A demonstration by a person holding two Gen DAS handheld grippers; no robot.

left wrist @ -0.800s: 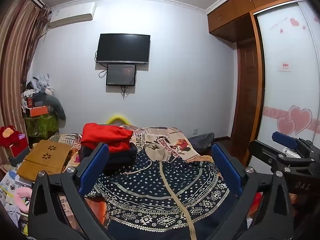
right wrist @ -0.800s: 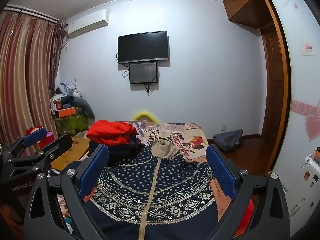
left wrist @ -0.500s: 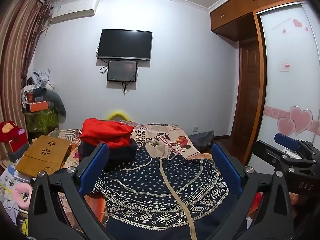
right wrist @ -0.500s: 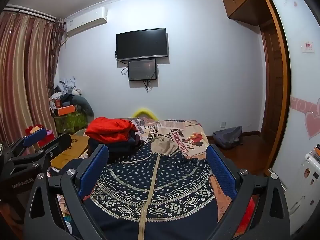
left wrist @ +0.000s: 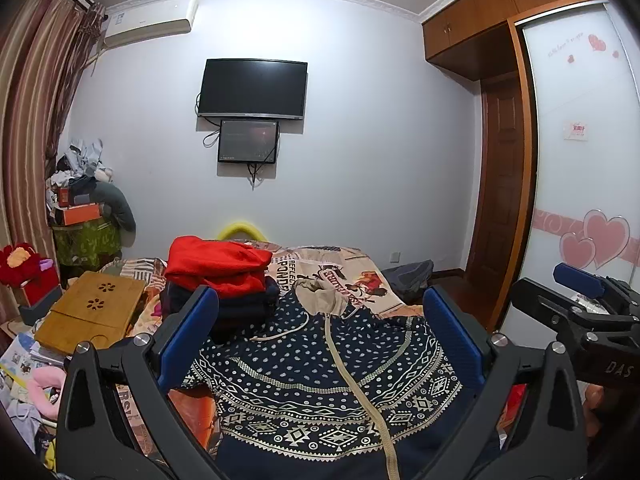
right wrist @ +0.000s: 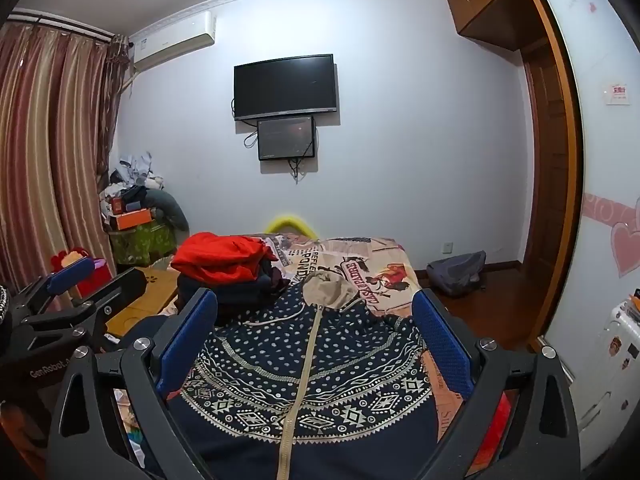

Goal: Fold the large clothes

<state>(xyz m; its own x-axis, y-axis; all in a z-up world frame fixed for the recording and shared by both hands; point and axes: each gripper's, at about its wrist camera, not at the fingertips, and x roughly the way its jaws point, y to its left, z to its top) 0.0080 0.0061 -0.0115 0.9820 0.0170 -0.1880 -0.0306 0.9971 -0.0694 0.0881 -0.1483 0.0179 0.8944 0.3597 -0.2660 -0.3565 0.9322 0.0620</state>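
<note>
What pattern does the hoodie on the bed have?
Navy hoodie with white dots and geometric bands; clearest in the right wrist view.

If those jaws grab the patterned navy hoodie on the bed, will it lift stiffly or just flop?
Probably flop: the hoodie lies limp and wrinkled on the bed. Its loose drawstring would likely dangle. It looks bulky, so one pinch may lift only part.

The left gripper (left wrist: 320, 328), black-framed with blue pads, points slightly below level, its jaws spread wide with nothing between the pads. The matching right gripper (right wrist: 316, 326) is held alongside at a similar downward tilt, jaws likewise wide apart and empty.
</note>
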